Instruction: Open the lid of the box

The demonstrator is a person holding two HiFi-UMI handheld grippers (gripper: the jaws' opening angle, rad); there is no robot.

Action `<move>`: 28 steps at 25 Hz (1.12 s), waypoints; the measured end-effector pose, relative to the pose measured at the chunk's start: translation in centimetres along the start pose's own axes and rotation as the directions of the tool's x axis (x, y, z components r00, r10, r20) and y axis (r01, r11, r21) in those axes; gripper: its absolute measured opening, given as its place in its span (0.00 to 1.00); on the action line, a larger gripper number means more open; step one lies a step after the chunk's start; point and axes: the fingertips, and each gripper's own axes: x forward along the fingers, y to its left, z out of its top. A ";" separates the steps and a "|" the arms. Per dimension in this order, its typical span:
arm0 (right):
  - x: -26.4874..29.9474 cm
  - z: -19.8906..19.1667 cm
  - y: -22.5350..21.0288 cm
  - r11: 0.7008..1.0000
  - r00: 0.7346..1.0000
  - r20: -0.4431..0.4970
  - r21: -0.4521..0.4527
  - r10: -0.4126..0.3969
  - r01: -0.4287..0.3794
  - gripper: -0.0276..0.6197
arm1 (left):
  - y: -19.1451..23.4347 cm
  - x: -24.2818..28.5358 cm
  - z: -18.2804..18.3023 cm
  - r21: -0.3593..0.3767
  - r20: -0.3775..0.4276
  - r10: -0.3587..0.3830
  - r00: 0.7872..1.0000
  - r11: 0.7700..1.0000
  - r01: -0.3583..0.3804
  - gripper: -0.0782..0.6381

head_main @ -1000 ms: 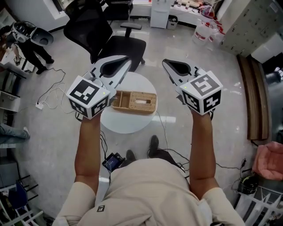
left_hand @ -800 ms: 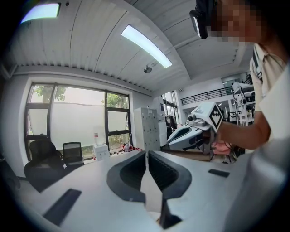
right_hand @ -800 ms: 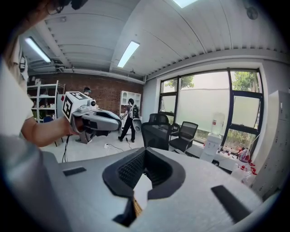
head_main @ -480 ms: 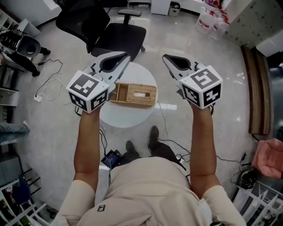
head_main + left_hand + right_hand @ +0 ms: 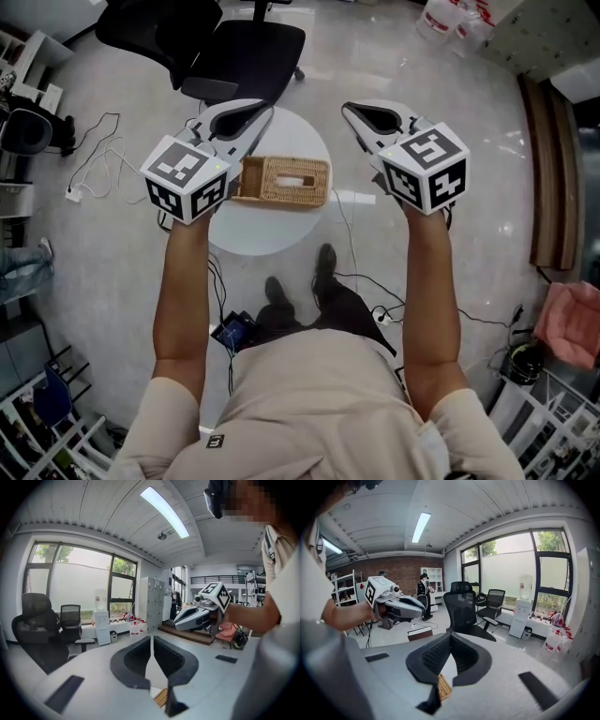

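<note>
A woven wicker box [image 5: 281,183] with a slot in its closed lid lies on a small round white table [image 5: 272,239], far below my hands. Both grippers are held high in the air above it, and neither touches it. My left gripper [image 5: 269,110] hovers over the box's left end with its jaws shut and empty. To the right of the box, my right gripper [image 5: 346,107] is also shut and empty. In the left gripper view the closed jaws [image 5: 151,638] hide all but a sliver of the box [image 5: 161,697]. The right gripper view shows the same, with jaws [image 5: 449,634] and a sliver of the box [image 5: 444,686].
A black office chair [image 5: 225,47] stands just beyond the table. Cables [image 5: 94,187] trail over the floor at left. The person's shoes [image 5: 323,267] are by the table's near edge. A pink cloth [image 5: 572,323] lies at right, and water bottles [image 5: 450,14] stand at the top right.
The head view has shifted, so table, box and chair now sit higher in the frame. Both grippers stay shut, raised and about the same distance apart.
</note>
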 end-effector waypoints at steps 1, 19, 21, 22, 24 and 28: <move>0.3 -0.6 -0.2 1.000 1.000 -0.005 0.006 0.003 -0.003 0.03 | 0.1 0.4 -0.7 -0.006 -0.008 -0.001 1.000 1.000 0.001 0.14; 6.0 -10.3 -2.4 0.992 0.992 -0.094 0.105 0.079 -0.069 0.03 | 1.8 5.2 -11.9 -0.115 -0.143 -0.004 0.990 0.993 -0.012 0.14; 6.6 -11.1 -2.3 0.991 0.991 -0.103 0.113 0.087 -0.075 0.03 | 2.0 5.4 -13.1 -0.126 -0.155 -0.005 0.988 0.992 -0.015 0.14; 6.9 -11.6 -2.2 0.990 0.990 -0.108 0.117 0.092 -0.079 0.03 | 2.1 5.5 -13.7 -0.133 -0.162 -0.005 0.987 0.991 -0.017 0.14; 7.5 -12.6 -2.2 0.988 0.988 -0.118 0.126 0.102 -0.087 0.03 | 2.2 5.9 -15.0 -0.148 -0.175 -0.006 0.985 0.989 -0.021 0.14; 8.9 -14.8 -2.4 0.984 0.983 -0.138 0.147 0.118 -0.098 0.03 | 2.7 6.6 -17.8 -0.174 -0.206 -0.006 0.979 0.984 -0.031 0.14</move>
